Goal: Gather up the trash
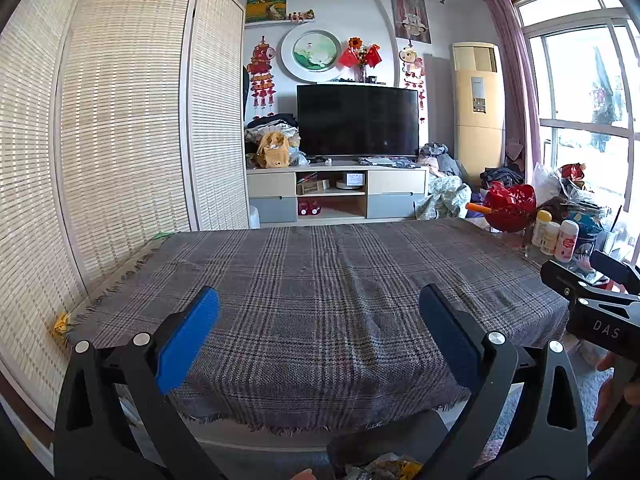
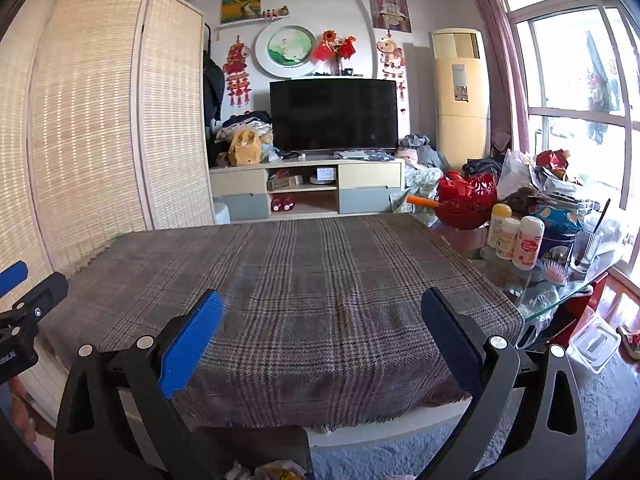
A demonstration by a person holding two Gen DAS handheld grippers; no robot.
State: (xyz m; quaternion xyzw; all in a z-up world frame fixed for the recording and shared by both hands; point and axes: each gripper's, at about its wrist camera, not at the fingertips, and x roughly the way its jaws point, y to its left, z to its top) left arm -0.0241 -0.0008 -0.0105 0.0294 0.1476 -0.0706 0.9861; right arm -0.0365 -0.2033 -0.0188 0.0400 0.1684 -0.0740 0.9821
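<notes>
Both grippers hang side by side above the near edge of a bench (image 1: pixel 320 280) covered in a grey-brown plaid cloth (image 2: pixel 304 280) with a fringed hem. The left gripper (image 1: pixel 320 340) has its jaws spread wide with nothing between them but the cloth below; its blue pads (image 1: pixel 186 340) face each other across the gap. The right gripper (image 2: pixel 322 338) stands the same way, jaws wide apart and holding nothing. Each tool shows at the edge of the other's view.

The trash (image 1: pixel 384 470) lies low at the bottom of both views, below the front edge of the bench: a crumpled heap of pale and yellow wrappers in what looks like a dark container (image 1: pixel 380 436), though its shape is mostly cut off. In the right wrist view the same heap (image 2: pixel 268 472) sits just under the jaws.

To the right, a glass-topped side table (image 2: pixel 560 300) carries 3 bottles (image 2: pixel 516 240), a red openwork basket (image 2: pixel 466 200), a ribbed glass (image 2: pixel 586 246) and a pink hairbrush (image 2: pixel 556 272). Beyond the bench stand a dark television (image 1: pixel 358 120) on a low cabinet (image 1: pixel 336 194), a woven folding screen (image 1: pixel 120 120) at left, and a tall cream air conditioner (image 1: pixel 478 104) by the window (image 1: pixel 580 80).
</notes>
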